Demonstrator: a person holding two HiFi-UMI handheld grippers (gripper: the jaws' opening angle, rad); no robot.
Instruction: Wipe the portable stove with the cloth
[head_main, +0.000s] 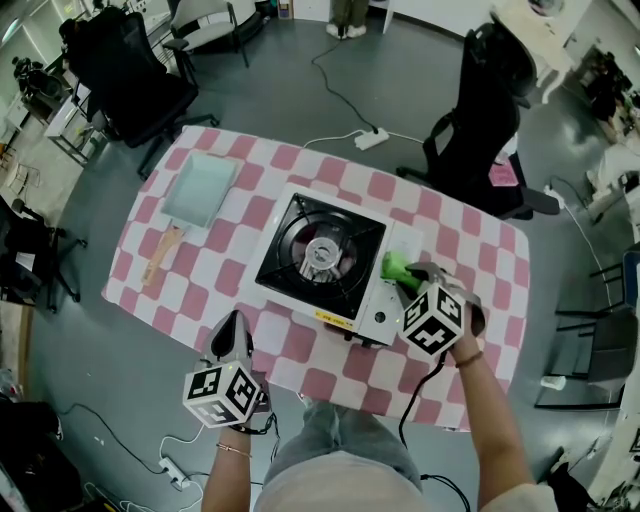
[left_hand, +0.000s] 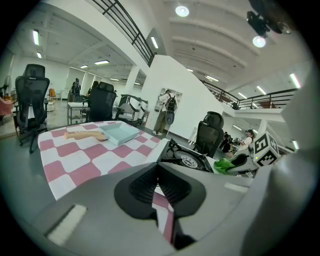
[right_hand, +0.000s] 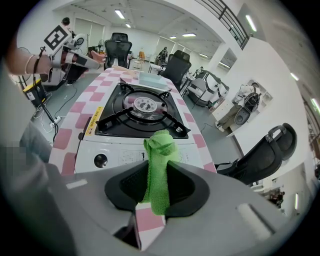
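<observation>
**Cloth gripped, wiping barely under way**

Head view: the portable stove (head_main: 320, 255) sat at the centre of the checked table (head_main: 480, 262); my right gripper (head_main: 408, 274) held the green cloth (head_main: 394, 266) over the stove's white panel, right of the burner; I judged the wipe to be at its start, with the burner surround and the other white edges left to do; my right forearm ran up from the lower right of the frame, wrist level; the left gripper (head_main: 232, 326) rested low at the table's near edge, lower left, well apart from the stove.

Left gripper view: the left gripper's (left_hand: 159, 186) jaws stood together with nothing between them; the stove (left_hand: 186, 159) and cloth (left_hand: 226, 164) lay off to the right.

Right gripper view: the right gripper (right_hand: 157, 186) was clamped on the bunched cloth (right_hand: 159, 160), which stuck up between the jaws; it pointed across the knob panel toward the burner of the stove (right_hand: 140, 112); I could not tell whether the cloth touched the panel.
</observation>
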